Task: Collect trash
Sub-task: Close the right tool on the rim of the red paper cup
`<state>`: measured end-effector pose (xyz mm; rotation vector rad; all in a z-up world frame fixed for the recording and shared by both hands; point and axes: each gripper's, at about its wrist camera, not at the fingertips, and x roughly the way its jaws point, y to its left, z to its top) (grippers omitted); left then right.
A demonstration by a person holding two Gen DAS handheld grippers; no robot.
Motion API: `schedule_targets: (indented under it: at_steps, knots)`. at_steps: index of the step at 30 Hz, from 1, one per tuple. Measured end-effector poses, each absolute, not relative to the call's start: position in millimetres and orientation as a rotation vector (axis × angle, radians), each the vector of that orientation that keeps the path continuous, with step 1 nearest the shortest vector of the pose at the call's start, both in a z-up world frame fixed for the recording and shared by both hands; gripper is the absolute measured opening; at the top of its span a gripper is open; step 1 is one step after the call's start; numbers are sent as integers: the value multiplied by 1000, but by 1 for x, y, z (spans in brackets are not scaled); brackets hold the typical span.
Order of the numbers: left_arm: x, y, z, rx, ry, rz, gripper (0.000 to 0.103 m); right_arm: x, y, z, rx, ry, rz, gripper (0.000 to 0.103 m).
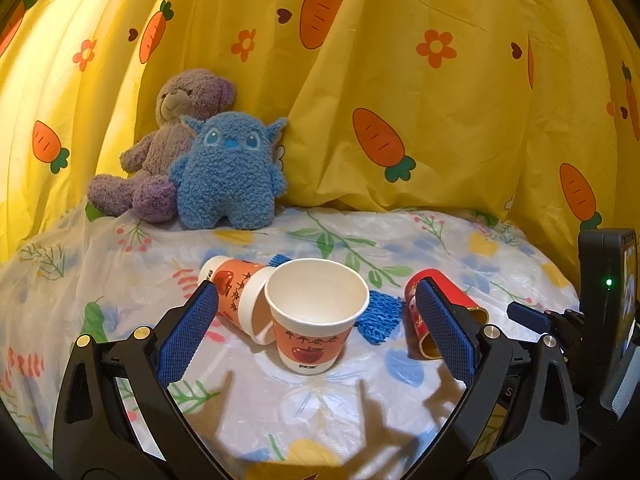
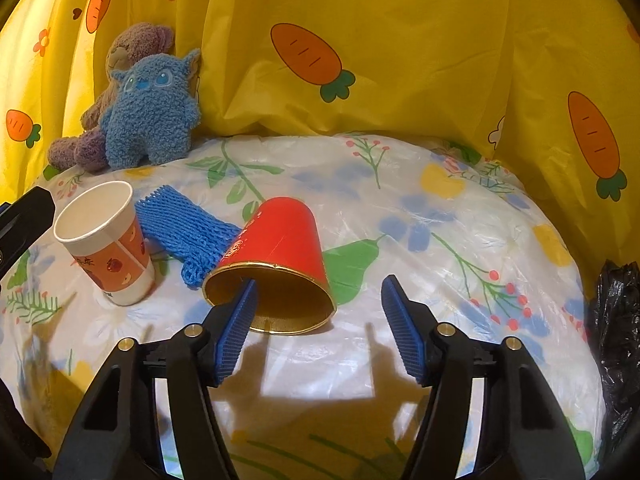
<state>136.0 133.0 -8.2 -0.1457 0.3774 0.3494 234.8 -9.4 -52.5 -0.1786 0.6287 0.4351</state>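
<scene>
An upright white and orange paper cup (image 1: 316, 316) stands between the fingers of my open left gripper (image 1: 316, 292); it also shows in the right wrist view (image 2: 106, 244). A second such cup (image 1: 236, 296) lies on its side behind it. A blue foam net (image 1: 380, 316) lies between the cups and a red cup with a gold inside (image 1: 440, 312), tipped on its side. In the right wrist view my open right gripper (image 2: 320, 284) sits at the red cup's (image 2: 280, 264) mouth, its left fingertip just before the rim. The foam net (image 2: 186, 236) lies left of it.
The table has a floral plastic cover (image 2: 440, 240). A purple teddy bear (image 1: 160, 152) and a blue plush monster (image 1: 230, 172) sit at the back left against a yellow carrot-print curtain (image 1: 400, 80). A black plastic bag (image 2: 618, 340) hangs at the right table edge.
</scene>
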Motion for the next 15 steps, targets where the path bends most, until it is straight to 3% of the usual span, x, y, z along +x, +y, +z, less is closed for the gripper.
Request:
schedule_targets:
  at_steps: [8, 13, 15]
  knots:
    - [145, 141, -16, -165, 410, 337, 97, 246, 3, -57, -216, 671, 466, 45]
    - [150, 146, -22, -198, 439, 317, 97, 250, 8, -60, -232, 691, 480, 10]
    - [153, 147, -23, -199, 449, 320, 97, 251, 6, -59, -221, 691, 487, 6]
